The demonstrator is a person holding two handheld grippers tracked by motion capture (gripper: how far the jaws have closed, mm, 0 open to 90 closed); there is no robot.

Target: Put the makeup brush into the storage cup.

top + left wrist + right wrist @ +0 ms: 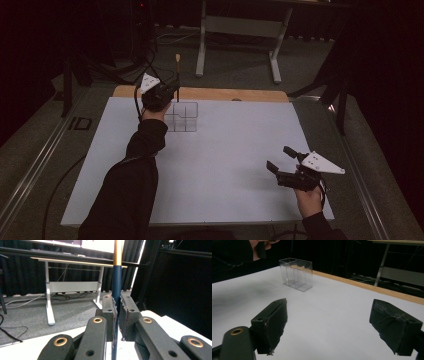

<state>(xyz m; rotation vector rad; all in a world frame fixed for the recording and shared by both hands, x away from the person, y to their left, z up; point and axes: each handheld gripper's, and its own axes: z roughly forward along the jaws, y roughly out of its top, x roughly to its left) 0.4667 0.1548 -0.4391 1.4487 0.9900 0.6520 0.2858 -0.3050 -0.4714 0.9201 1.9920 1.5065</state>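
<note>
I hold the brush (116,285) upright in my left hand-held gripper (172,93), the pads clamped tight on its dark blue handle well below the gold band, so that the long stick hangs plumb and can go straight down into a narrow slot. Gripped this low, the lower end runs out beneath the pads, which should leave enough free length to enter the clear organizer (182,116) before my jaws meet its rim. The brush stands at the far left of the white surface (235,150), just above and to the left of the organizer, its pale tip (177,57) poking up past the wooden far edge (225,94). My left arm (137,165) reaches far forward, sleeve stretched along the surface, wrist turned so the jaws point away from me and roughly level. My right hand-held gripper (280,159) waits near the right front corner, jaws wide apart and holding nothing, aimed across the surface towards the organizer (295,273), well clear of it; I judge it is parked there to keep out of the way, and ready to steady the box if it slides.
</note>
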